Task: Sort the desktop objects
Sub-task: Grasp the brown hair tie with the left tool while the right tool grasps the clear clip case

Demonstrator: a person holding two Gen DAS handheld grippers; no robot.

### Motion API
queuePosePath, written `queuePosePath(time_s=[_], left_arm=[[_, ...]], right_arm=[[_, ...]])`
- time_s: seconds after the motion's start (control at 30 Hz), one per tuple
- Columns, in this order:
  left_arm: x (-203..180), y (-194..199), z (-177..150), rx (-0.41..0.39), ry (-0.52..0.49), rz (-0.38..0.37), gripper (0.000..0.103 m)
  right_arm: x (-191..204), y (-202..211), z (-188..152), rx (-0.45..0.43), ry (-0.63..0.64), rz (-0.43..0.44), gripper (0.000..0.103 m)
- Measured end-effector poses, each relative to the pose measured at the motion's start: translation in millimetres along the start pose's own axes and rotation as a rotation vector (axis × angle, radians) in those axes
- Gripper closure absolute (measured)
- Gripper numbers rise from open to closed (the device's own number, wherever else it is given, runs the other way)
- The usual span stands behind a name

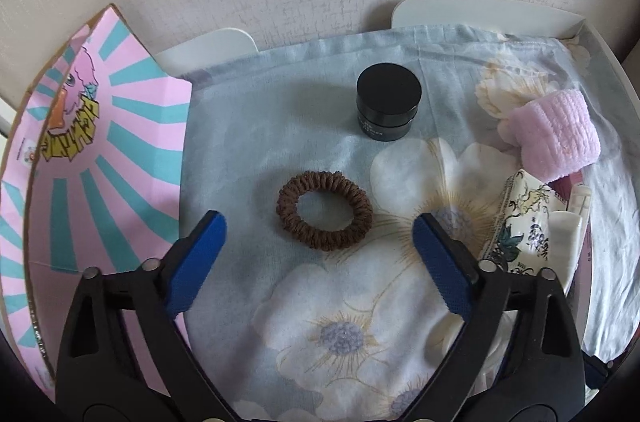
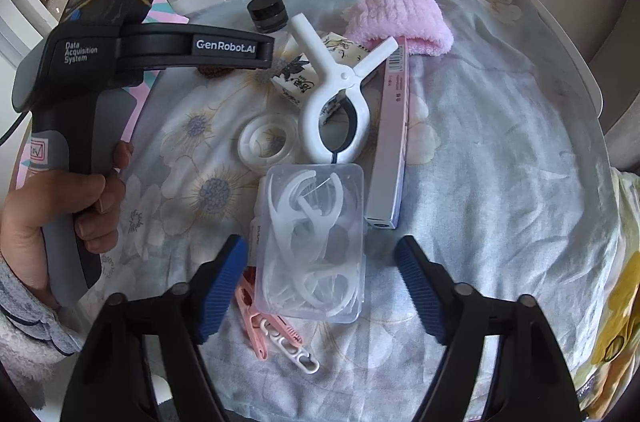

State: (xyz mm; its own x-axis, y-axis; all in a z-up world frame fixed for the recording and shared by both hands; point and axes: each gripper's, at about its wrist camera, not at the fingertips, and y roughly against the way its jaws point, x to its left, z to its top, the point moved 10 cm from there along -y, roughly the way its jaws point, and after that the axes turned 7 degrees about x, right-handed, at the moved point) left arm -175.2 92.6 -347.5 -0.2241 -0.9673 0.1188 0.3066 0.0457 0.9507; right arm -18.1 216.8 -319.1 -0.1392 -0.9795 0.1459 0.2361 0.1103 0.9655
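- Across the table lies a pale blue floral cloth, rumpled and soft (judging by its folds, it could ride up with anything dragged over it), with a textured wall close behind.
- Along the cloth's left edge stands a pink and teal printed carton, its flap upright; it looks like a likely place for sorted things, though that is only a guess.
- On the right side sits a pink fluffy band, beside a patterned packet.
- Toward the back stands a small black jar, upright and well apart from the rest.
- The left hand-held gripper hangs open and empty; a brown scrunchie lies between its blue pads, neither touching it. Closing here may pinch cloth along with the ring.
- The right hand-held gripper is also open and empty, its pads on either side of the near half of a clear box of floss picks. The smooth lid could slip, or the left pad could catch the pink clothes peg just beside the box.
- Farther off lie a white clamp, a long pink carton and a white ring.
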Motion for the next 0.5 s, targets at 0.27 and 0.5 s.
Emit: queuePosePath(time_s=[0.27,0.5], left_arm=[[-3,5,-5,-0.026,0.008,-0.074,0.055],[-9,11,-10,-0.038,-0.008,-0.083,0.08]], right_arm=[[1,0,-5,-0.022,0.029,-0.025,0.052],[8,-3,-11,-0.046,0.121,-0.152,0.053]])
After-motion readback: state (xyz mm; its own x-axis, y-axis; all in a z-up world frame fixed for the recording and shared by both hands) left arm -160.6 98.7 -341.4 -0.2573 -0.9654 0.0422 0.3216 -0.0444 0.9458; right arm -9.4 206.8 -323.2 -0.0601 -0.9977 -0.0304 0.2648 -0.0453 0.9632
